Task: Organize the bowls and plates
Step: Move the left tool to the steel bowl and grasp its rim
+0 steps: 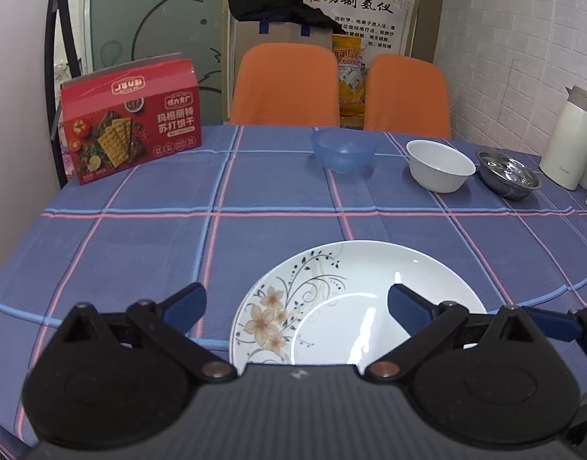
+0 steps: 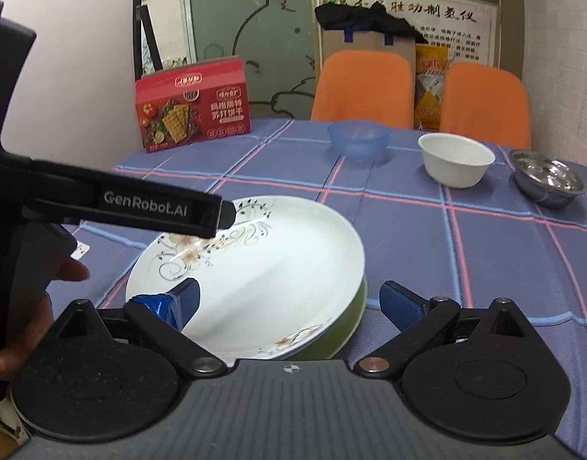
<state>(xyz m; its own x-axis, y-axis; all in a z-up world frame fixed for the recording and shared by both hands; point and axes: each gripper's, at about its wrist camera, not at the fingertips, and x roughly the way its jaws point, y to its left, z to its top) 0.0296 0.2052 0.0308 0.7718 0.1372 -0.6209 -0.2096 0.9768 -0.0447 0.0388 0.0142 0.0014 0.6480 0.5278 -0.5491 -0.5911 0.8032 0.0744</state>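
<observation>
A white plate with a flower pattern [image 1: 354, 306] [image 2: 255, 268] lies near the table's front edge, stacked on a green plate [image 2: 343, 329] whose rim shows under its right side. My left gripper [image 1: 297, 306] is open, low over the white plate's near-left part; from the right wrist view its tip [image 2: 220, 212] hangs over the plate's far-left rim. My right gripper [image 2: 293, 303] is open too, and the plates' right rim lies between its fingers. At the back stand a blue bowl [image 1: 343, 149] [image 2: 358, 138], a white bowl [image 1: 439, 165] [image 2: 456, 157] and a steel bowl [image 1: 508, 172] [image 2: 548, 182].
A red cracker box [image 1: 132, 119] [image 2: 193, 105] stands at the back left of the blue checked tablecloth [image 1: 255, 230]. A white thermos jug [image 1: 569, 142] is at the far right. Two orange chairs [image 1: 285, 84] stand behind the table. A hand [image 2: 25, 306] holds the left gripper.
</observation>
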